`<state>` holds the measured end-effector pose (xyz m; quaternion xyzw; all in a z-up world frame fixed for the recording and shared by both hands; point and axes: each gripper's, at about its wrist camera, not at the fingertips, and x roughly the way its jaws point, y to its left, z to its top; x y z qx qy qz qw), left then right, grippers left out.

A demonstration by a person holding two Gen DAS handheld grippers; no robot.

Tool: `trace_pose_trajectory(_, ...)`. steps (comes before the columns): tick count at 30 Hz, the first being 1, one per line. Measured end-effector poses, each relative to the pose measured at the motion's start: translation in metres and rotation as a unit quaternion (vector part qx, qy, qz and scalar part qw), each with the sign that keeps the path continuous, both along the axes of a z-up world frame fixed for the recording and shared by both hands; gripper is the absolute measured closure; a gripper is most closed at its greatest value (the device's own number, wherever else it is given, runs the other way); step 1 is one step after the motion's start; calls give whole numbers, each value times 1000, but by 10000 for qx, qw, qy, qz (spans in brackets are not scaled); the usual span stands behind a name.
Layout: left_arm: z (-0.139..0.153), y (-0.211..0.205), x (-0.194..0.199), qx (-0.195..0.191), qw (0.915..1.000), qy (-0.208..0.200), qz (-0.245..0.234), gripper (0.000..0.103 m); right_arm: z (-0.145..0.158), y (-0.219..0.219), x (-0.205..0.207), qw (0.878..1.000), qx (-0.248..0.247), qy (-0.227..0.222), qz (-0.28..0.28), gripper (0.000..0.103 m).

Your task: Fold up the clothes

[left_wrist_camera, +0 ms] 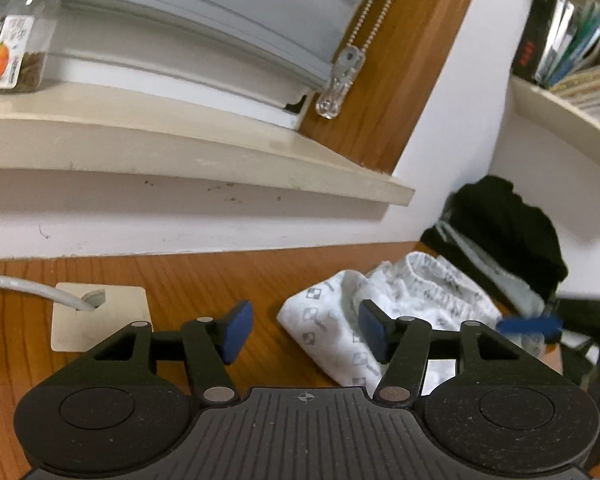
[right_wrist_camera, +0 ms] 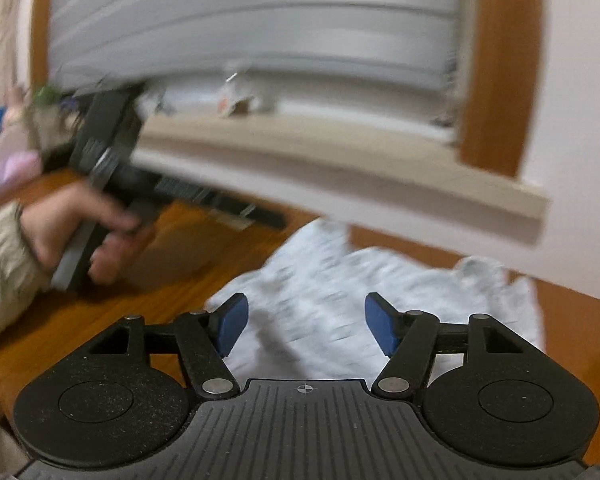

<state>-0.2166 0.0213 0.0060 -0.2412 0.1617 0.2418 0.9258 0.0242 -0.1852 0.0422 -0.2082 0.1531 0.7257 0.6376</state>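
Observation:
A white patterned garment (left_wrist_camera: 328, 320) lies crumpled on the wooden tabletop (left_wrist_camera: 180, 280), with a black garment (left_wrist_camera: 500, 228) heaped behind it against the wall. My left gripper (left_wrist_camera: 306, 332) hovers open just above the white garment's left corner, its blue pads clear of the cloth. A blurred blue pad (left_wrist_camera: 528, 325) of my right gripper shows at the right edge. In the right wrist view my right gripper (right_wrist_camera: 306, 328) is open over the same white garment (right_wrist_camera: 320, 280), nothing pinched. A hand (right_wrist_camera: 80, 232) holds the left gripper's body (right_wrist_camera: 112, 160) at the left.
A beige window sill (left_wrist_camera: 180, 140) juts out over the table's back edge. A plastic bottle (left_wrist_camera: 20, 40) with an orange label stands on it. A white cable (left_wrist_camera: 28, 290) enters a square grommet plate (left_wrist_camera: 100, 320). A blind chain weight (left_wrist_camera: 336, 88) hangs down. Books fill a shelf (left_wrist_camera: 560, 112) at the right.

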Motion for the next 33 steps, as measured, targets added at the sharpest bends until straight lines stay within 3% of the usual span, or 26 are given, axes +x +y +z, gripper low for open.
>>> trace_pose_trajectory(3,-1,1,0,-8,10000,32,40,40,8,13,22,9983,28,-210,-534,39)
trace_pose_trajectory(5,-2,2,-1,-9,9999,66,96,40,8,30,34,9968,-112,-334,-720,60)
trace_pose_trajectory(6,-3,3,-2,-11,9999,83,122,40,5,42,41,9957,-320,-332,-801,81)
trace_pose_trajectory(9,-4,4,-3,-27,9998,103,141,40,-5,71,52,9905,-687,-612,-1018,82)
trace_pose_trajectory(12,-5,4,-2,-28,9998,129,119,40,-15,92,63,9853,-988,-797,-1146,72)
trace_pose_trajectory(14,-6,4,-1,-26,9998,164,92,40,-21,98,69,9819,-1197,-905,-1153,73)
trace_pose_trajectory(15,-6,4,0,-22,9998,177,87,40,-22,97,75,9812,-1215,-891,-1204,75)
trace_pose_trajectory(16,-7,4,0,-17,9998,189,83,40,-22,95,80,9808,-1207,-861,-1263,95)
trace_pose_trajectory(17,-7,4,0,-16,9998,191,79,40,-18,90,86,9813,-1133,-790,-1343,97)
trace_pose_trajectory(21,-6,4,1,-20,9998,184,69,40,-7,71,113,9787,-965,-461,-1751,94)
trace_pose_trajectory(24,-7,4,2,-9,9997,219,60,40,-8,59,120,9756,-901,-474,-1945,64)
trace_pose_trajectory(25,-7,4,2,-7,9997,229,58,40,-6,54,120,9763,-816,-468,-1947,62)
trace_pose_trajectory(27,-7,4,3,-8,9997,241,63,36,-3,41,113,9797,-679,-427,-1838,62)
trace_pose_trajectory(33,-9,5,4,1,9996,283,73,35,3,17,66,9934,-556,-180,-988,61)
